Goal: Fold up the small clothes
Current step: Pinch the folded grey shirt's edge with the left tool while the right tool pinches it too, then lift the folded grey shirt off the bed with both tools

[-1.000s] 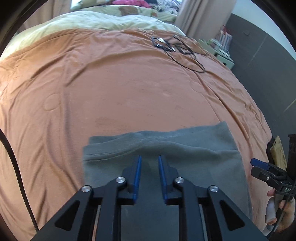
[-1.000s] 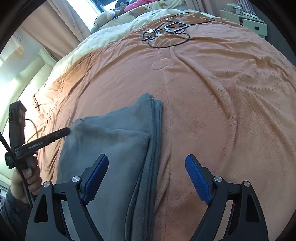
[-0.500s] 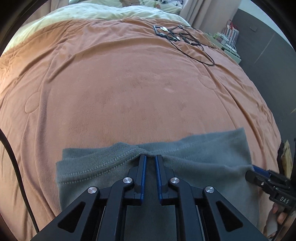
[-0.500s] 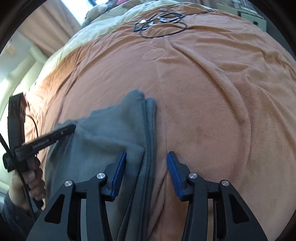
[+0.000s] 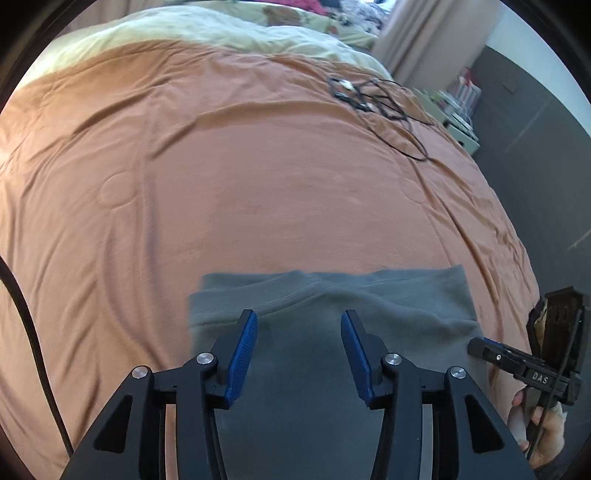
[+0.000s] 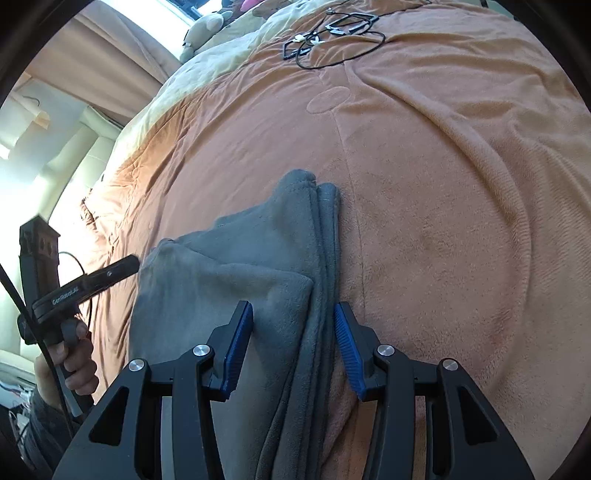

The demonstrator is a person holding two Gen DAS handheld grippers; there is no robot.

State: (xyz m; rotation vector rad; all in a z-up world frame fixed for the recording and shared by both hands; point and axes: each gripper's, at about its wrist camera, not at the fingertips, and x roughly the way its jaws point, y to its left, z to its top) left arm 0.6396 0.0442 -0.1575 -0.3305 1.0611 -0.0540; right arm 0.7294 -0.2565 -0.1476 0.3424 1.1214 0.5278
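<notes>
Left wrist view: left gripper (image 5: 298,334) jaws opening, nothing pinched, over folded grey garment (image 5: 332,306) at 6 o'clock on orange bed cover (image 5: 258,166). Right gripper (image 6: 293,326) jaws straddle garment's folded edge; grip unclear.

Garment (image 5: 332,306): grey fleece, matt, soft nap, stitched hem. Blanket (image 5: 258,177): orange plush cloth, matt, fine ribbed pile, creased. Left gripper (image 5: 298,354): matt black plastic arms, shiny metal screws, ridged blue pads (image 5: 243,350). Right gripper (image 6: 293,347): same finish. Cables (image 6: 332,33): black, slightly glossy. Curtain (image 5: 413,37): beige cloth.
</notes>
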